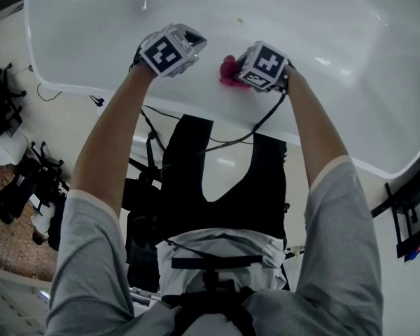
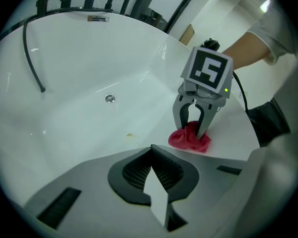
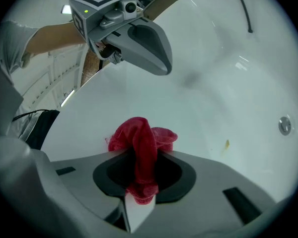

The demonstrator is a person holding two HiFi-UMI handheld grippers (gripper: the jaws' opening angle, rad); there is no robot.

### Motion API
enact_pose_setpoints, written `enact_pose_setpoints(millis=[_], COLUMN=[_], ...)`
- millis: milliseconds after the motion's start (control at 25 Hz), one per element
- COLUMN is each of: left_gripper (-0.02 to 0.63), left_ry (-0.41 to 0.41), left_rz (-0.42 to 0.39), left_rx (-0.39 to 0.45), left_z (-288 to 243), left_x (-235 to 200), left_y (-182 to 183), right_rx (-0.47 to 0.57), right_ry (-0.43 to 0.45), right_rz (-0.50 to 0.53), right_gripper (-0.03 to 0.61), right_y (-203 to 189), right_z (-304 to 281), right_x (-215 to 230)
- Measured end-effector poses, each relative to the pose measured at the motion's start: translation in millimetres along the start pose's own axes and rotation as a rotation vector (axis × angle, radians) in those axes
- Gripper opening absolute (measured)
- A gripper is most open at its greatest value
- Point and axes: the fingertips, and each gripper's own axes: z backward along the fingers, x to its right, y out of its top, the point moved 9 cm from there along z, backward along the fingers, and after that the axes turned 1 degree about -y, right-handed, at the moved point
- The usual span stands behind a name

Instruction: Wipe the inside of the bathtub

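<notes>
While the right gripper [image 3: 138, 202] clamped the red cloth [image 3: 141, 138] against the bathtub [image 3: 228, 83] wall, the left gripper [image 2: 156, 202] hovered nearby — jaws together, empty.

The bathtub [image 1: 84, 33] is viewed steeply from overhead; what seems its drain [image 2: 110, 98] is shared by both close, opposed gripper views.

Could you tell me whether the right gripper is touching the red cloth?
Touching. The right gripper has its jaws shut on the red cloth, shown in the right gripper view.

1 tub [image 1: 91, 19], 1 cloth [image 3: 139, 138], 1 drain [image 2: 109, 98], 2 tools: L [image 2: 156, 192], R [image 2: 193, 130].
</notes>
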Motion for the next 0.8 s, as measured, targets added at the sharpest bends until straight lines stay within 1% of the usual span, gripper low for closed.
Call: enact_pose_setpoints(millis=[120, 200, 280, 440, 480, 560, 680, 800], left_gripper=[0.005, 0.005, 0.005, 0.005, 0.005, 0.005, 0.005, 0.005], left_ry=[-0.011, -0.007, 0.001, 0.000, -0.003, -0.013, -0.024, -0.038], left_rz=[0.009, 0.017, 0.022, 0.021, 0.018, 0.012, 0.006, -0.010], left_rx=[0.001, -0.006, -0.014, -0.021, -0.020, -0.018, -0.018, -0.019], left_z=[-5, -6, -8, -15, -17, -19, -23, -30], left_x=[-3, -8, -12, -14, -14, -14, -13, -10], left_y=[-1, -6, -9, -9, -9, -13, -16, -11], right_rx=[0.051, 0.070, 0.086, 0.133, 0.136, 0.109, 0.050, 0.012], right_ry=[0.024, 0.039, 0.048, 0.064, 0.063, 0.044, 0.019, -0.004], right_rz=[0.041, 0.041, 0.029, -0.004, -0.014, -0.041, -0.081, -0.124], right_gripper=[0.098, 0.098, 0.098, 0.098, 0.098, 0.098, 0.098, 0.098], right_y=[30, 42, 44, 35, 31, 15, -18, -52], right_z=[-15, -25, -31, -27, -26, -26, -19, -9], right_x=[1, 5, 10, 15, 16, 22, 31, 40])
